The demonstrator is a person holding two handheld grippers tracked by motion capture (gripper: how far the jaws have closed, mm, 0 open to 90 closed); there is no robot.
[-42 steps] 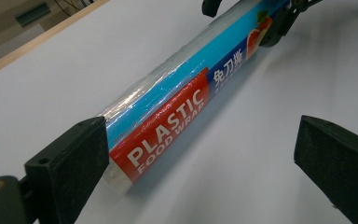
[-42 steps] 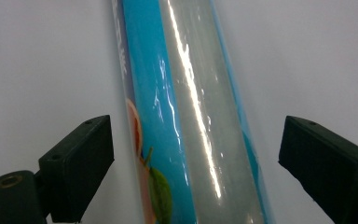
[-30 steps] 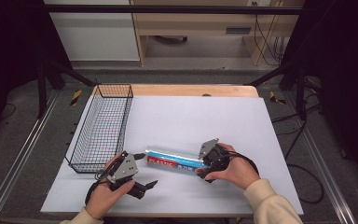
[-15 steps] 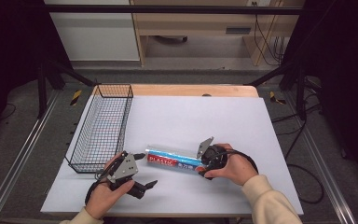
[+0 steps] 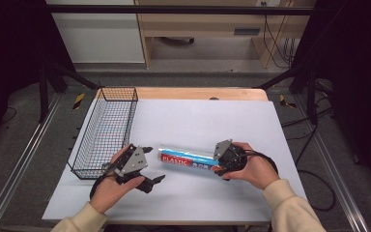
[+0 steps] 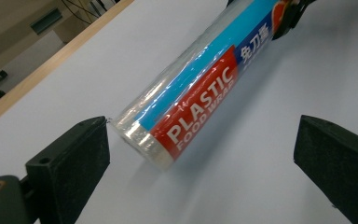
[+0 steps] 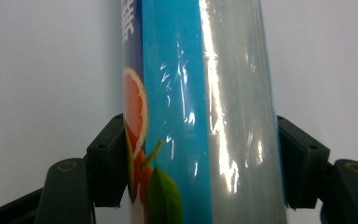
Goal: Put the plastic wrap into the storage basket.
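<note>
A person is working two hand-held grippers at a white-topped table (image 5: 198, 121) with a pale wooden far edge, seen from the high view. A cylindrical roll of plastic food wrap (image 5: 187, 157), sleeved in clear film with a red and blue label reading "PLASTIC FOOD WRAP", is lying on its side near the front middle of the table, running left to right.

The right gripper (image 5: 221, 162), held in the person's right hand (image 5: 251, 166), is clamping the right end of the roll. In the right gripper view its two black jaws are pressing against both sides of the roll (image 7: 200, 116), beside a printed orange slice and green leaf.

The left gripper (image 5: 152, 181), held in the person's left hand (image 5: 108, 186), is sitting just short of the roll's left end, near the table's front left. In the left gripper view its jaws are standing wide apart, with the roll's left end (image 6: 186, 102) lying between and ahead of them; the near jaw is just beside the end cap, though contact cannot be told.

A black wire-mesh rectangular basket (image 5: 84, 154) is standing along the table's left edge, its near corner just beside the left hand. Nothing is showing inside it but the table surface through the mesh.
</note>
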